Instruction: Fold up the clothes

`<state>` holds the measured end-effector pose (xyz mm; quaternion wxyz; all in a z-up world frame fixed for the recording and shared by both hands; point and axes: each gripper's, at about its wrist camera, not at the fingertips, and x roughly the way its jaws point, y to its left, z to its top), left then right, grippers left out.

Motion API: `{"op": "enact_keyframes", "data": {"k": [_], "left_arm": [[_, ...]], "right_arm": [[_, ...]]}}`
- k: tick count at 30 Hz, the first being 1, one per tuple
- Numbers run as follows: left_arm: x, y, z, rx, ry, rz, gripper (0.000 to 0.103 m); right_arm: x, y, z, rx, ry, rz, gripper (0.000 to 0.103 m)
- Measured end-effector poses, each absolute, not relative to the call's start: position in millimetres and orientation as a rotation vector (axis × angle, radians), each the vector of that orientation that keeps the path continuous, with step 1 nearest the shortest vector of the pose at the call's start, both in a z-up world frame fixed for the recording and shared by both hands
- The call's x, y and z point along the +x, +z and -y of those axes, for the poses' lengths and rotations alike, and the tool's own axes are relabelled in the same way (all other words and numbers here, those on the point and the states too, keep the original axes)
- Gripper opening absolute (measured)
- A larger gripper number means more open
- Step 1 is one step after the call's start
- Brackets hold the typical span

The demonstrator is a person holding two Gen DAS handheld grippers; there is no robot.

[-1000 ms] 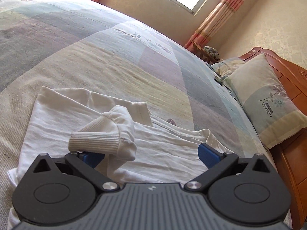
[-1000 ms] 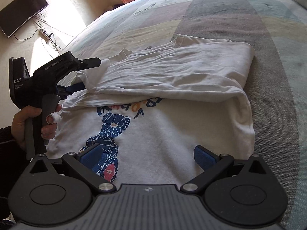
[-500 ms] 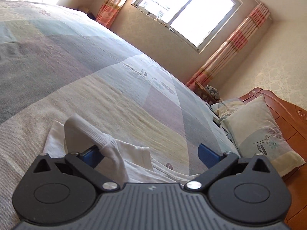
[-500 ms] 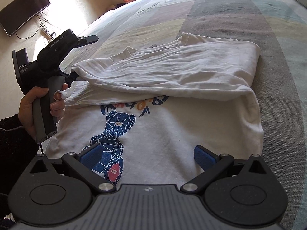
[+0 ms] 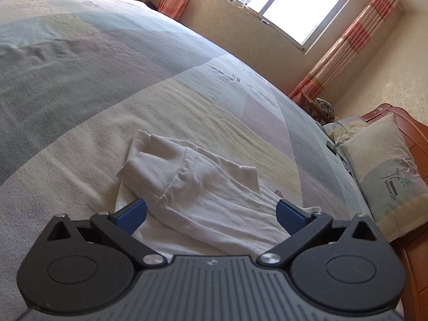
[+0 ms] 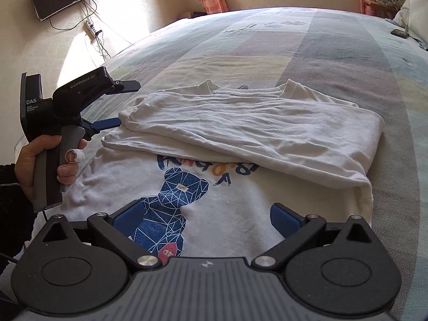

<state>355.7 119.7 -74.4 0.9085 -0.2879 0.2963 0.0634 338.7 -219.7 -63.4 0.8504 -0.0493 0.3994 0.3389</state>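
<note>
The left gripper [image 5: 211, 211] is hovering, fingers apart, the folded sleeve [image 6: 240, 125] lying ahead and between them, probably untouched. The right gripper [image 6: 206, 216] is waiting, fingers apart, above the sweatshirt [image 6: 227, 208] hem.

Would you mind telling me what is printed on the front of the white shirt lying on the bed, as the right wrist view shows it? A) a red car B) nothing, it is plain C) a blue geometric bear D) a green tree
C: the right wrist view shows a blue bear drawn in white-lined facets on the white shirt, with colored lettering above it partly covered by the folded-over sleeve.
</note>
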Motion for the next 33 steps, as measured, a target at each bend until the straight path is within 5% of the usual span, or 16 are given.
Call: {"op": "enact_keyframes", "data": {"k": [4, 9, 17, 21, 33], "left_arm": [[345.7, -63.3, -96.8, -0.355, 0.167, -0.671, 0.102], [320.9, -53.9, -84.5, -0.261, 0.16, -0.672, 0.102], [293.8, -44.7, -91.8, -0.206, 0.143, -0.676, 0.102], [286.2, -43.7, -107.4, -0.23, 0.166, -0.673, 0.102], [274.9, -41.5, -139.2, -0.278, 0.207, -0.642, 0.102]], "right_arm": [[339.4, -59.3, 205.9, -0.214, 0.731, -0.782, 0.067], [351.4, -60.4, 164.4, -0.48, 0.777, -0.653, 0.041], [370.4, -79.2, 77.6, -0.747, 0.91, -0.529, 0.026], [375.1, -89.4, 55.5, -0.797, 0.951, -0.556, 0.008], [360.5, -63.7, 53.4, -0.815, 1.073, -0.619, 0.015]]}}
